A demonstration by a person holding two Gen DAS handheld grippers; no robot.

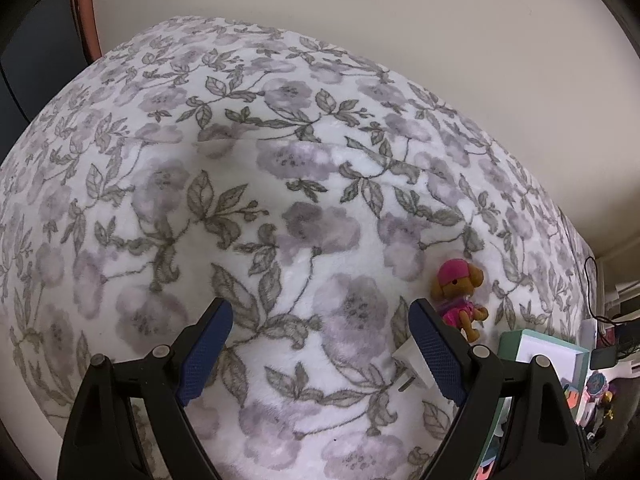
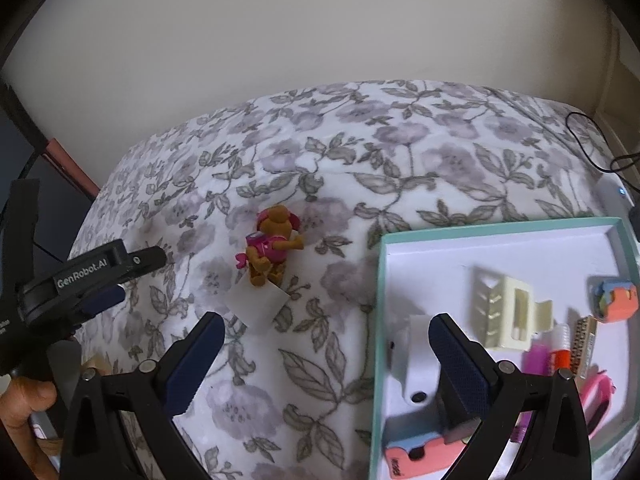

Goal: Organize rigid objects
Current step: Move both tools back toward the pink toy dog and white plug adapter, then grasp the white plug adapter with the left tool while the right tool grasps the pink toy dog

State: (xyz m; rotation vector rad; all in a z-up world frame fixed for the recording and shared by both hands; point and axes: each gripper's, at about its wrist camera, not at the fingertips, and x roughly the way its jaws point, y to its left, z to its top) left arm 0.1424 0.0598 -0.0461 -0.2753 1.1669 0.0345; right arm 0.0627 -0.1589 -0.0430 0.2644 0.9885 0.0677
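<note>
Left wrist view: the left gripper [image 1: 320,344] is hanging over the flowered blanket [image 1: 240,200] with its jaws spread wide and nothing between them.
Right wrist view: the right gripper [image 2: 326,360] is also standing released and empty, straddling the near left edge of the teal tray [image 2: 500,226].
Toy dog: the small brown toy dog [image 2: 270,250] in pink is lying on the blanket, well left of the tray, touching the white charger plug [image 2: 258,304] just beside it (in the left view both are sitting by the right-hand finger).
Tray contents: a cream clip [image 2: 504,304], a white curved piece [image 2: 416,360], an orange-and-blue block [image 2: 614,298] and other small bits are already lying inside.
Handling, dog: it is looking like light, hard plastic, smooth and knobbly, so probably prone to twisting; pinching across the torso seems safest, not the head or legs.
Handling, plug: it is looking stiff and boxy; squeezing its flat sides, clear of the prongs, should hold.
Risk: the soft blanket is likely giving way under a press.
</note>
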